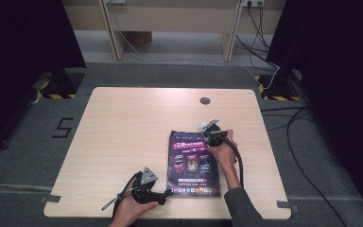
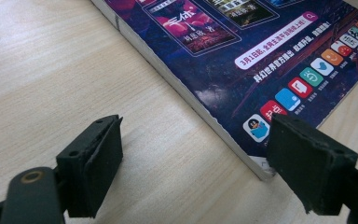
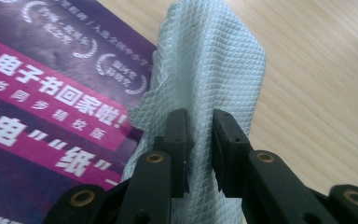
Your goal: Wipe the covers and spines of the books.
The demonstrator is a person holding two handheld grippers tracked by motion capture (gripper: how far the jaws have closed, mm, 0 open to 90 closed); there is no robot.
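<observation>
A dark purple magazine (image 1: 193, 163) lies flat on the wooden table (image 1: 123, 127), right of centre near the front edge. In the right gripper view, my right gripper (image 3: 200, 135) is shut on a pale blue quilted cloth (image 3: 214, 60). The cloth drapes over the magazine's (image 3: 51, 93) edge and onto the wood. In the high view the right gripper (image 1: 207, 127) is at the magazine's far right corner. My left gripper (image 1: 168, 193) lies low at the near left corner. Its jaws stand open (image 2: 196, 154) either side of that corner of the magazine (image 2: 242, 51), with nothing gripped.
A round dark cable hole (image 1: 205, 100) sits in the tabletop behind the magazine. Bare wood stretches to the left and back. Black cables (image 1: 293, 137) trail over the grey carpet on the right. A pale desk frame (image 1: 170, 28) stands beyond the table.
</observation>
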